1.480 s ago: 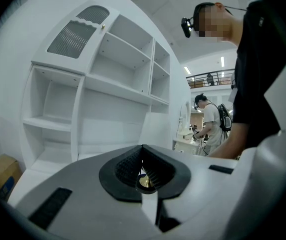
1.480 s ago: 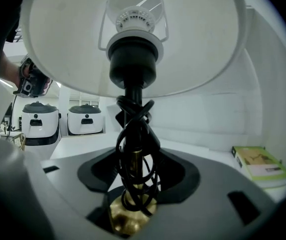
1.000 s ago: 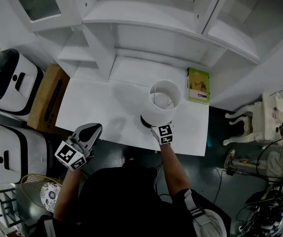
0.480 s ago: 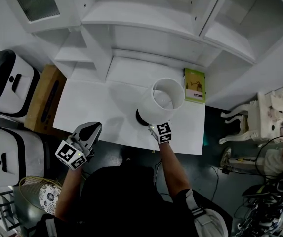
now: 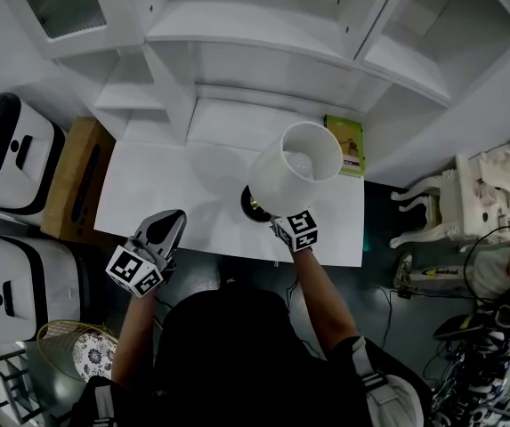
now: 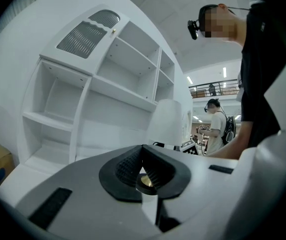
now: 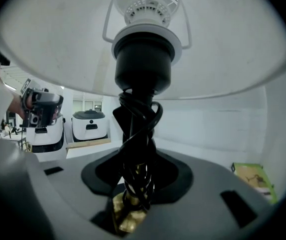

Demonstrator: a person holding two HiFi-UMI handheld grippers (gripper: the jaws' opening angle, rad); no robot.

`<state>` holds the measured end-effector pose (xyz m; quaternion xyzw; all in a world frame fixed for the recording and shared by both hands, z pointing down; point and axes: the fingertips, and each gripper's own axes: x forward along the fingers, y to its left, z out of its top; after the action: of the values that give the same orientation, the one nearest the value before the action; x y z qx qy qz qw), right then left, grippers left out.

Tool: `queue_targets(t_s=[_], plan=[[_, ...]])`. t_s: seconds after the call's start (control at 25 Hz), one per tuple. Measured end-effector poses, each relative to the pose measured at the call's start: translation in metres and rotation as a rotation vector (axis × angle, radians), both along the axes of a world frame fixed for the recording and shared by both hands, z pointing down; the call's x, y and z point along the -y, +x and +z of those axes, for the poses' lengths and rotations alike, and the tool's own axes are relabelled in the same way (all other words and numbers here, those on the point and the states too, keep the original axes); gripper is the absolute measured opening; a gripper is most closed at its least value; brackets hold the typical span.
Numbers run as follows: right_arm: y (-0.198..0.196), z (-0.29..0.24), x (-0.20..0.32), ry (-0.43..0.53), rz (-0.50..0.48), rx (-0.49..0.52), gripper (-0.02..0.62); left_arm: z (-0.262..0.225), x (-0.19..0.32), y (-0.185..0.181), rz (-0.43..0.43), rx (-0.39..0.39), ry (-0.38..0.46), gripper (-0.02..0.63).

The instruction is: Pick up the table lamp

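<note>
**Table lamp gripped by its stem above the white surface**

A white shelving unit (image 5: pixel 263 34) is seen against the wall, its top cut off by the frame. Below it a white surface (image 5: pixel 165 194) is set. Two white-and-black machines (image 5: pixel 5 149), partly cut off, and a cardboard box (image 5: pixel 76 181) are seen beside its left end. The table lamp (image 5: pixel 295 172) is held tilted near the front edge of the surface, its white shade leaned toward the shelves. Most of the dark base (image 5: pixel 253 205) is hidden under the shade, and whether it touches the surface cannot be made out. A green book (image 5: pixel 347 142) lies behind the lamp, its near corner covered by the shade's rim. The right gripper (image 7: pixel 135 184) is closed on the lamp's stem, around which a black cord (image 7: pixel 138 124) is wound. In the head view its jaws are hidden by the shade. The left gripper (image 6: pixel 143 166) is held shut and empty at the front left edge of the surface, well apart from the lamp.
</note>
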<state>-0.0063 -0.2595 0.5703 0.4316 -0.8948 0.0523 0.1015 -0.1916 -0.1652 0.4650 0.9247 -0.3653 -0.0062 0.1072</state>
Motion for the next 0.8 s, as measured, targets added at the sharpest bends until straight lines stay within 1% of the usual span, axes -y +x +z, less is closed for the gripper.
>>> queue_targets(t_s=[0.32, 0.64, 0.8], plan=[[0.003, -0.045, -0.012, 0.006, -0.013, 0.034, 0.144, 0.002, 0.012, 0.0, -0.004, -0.019, 0.014, 0.011], [0.005, -0.082, -0.031, 0.011, -0.003, 0.075, 0.144, 0.011, 0.019, -0.022, -0.022, -0.021, 0.009, 0.011], [0.01, -0.094, -0.035, 0.016, 0.007, 0.093, 0.143, 0.014, 0.023, -0.028, -0.026, -0.025, 0.003, 0.011]])
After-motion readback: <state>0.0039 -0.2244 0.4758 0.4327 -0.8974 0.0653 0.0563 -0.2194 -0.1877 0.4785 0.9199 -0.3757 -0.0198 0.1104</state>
